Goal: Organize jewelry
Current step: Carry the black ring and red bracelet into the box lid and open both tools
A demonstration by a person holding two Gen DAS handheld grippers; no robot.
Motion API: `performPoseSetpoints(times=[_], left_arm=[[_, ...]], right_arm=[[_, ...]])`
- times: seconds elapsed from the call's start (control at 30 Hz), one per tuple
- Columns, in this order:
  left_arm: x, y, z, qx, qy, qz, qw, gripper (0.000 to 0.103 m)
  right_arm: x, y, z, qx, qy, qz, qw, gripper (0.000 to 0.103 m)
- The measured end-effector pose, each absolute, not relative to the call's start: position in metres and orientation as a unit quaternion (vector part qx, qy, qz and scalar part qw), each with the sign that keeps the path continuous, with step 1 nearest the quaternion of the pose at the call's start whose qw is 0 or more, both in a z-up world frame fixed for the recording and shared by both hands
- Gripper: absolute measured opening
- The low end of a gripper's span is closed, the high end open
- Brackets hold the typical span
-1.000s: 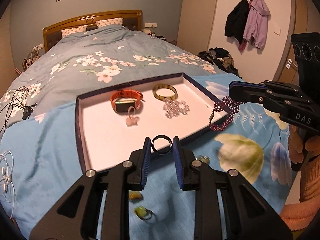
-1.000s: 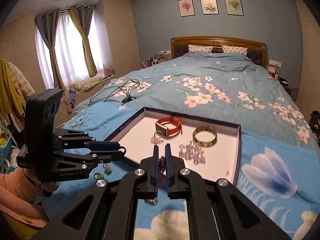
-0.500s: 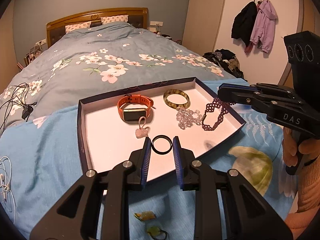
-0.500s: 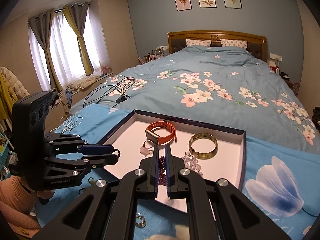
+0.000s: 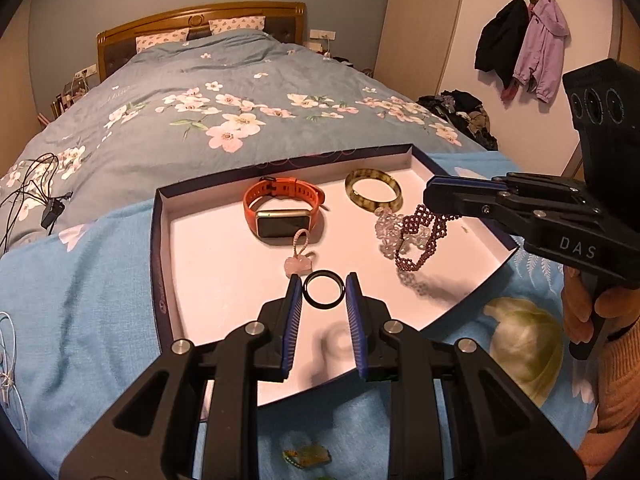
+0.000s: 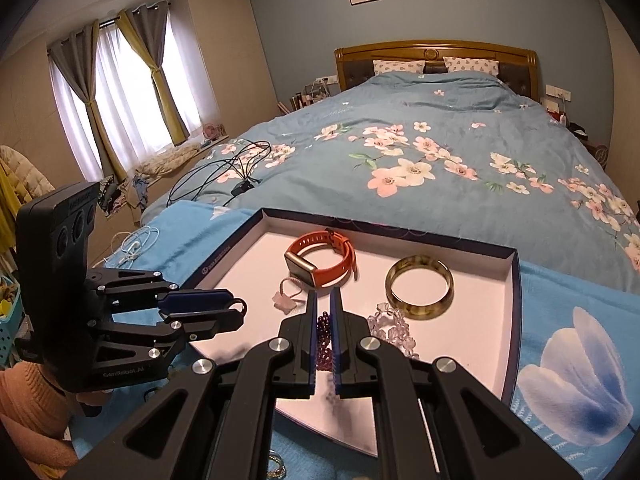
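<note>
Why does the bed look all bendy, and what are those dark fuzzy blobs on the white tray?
Both views use fisheye lenses, so edges curve. In the left wrist view, the blobs on the tray are soft shadows: one under the black ring in the left claw, one under the purple beaded bracelet hanging from the right claw.

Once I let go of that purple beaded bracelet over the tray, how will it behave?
The beaded bracelet hangs limp from the right gripper, so it's probably floppy and will slump rather than roll. It dangles beside the clear beads, so it might snag them. It looks light.
</note>
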State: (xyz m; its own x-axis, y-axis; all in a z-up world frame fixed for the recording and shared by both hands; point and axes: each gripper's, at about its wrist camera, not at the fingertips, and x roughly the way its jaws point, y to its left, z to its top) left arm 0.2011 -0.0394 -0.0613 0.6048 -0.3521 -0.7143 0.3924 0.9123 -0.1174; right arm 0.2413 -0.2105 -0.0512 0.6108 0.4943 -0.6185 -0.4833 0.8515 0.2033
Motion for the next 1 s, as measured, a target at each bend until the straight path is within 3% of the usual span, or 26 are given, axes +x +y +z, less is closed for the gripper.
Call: performPoseSetpoints(times=[1.0], left_arm=[[0.236, -0.058, -0.092, 0.048, 0.434, -0.196, 0.878, 0.023]], right_arm=[[0.263, -0.229, -0.079, 0.007, 0.39, 0.224, 0.893, 0.005]])
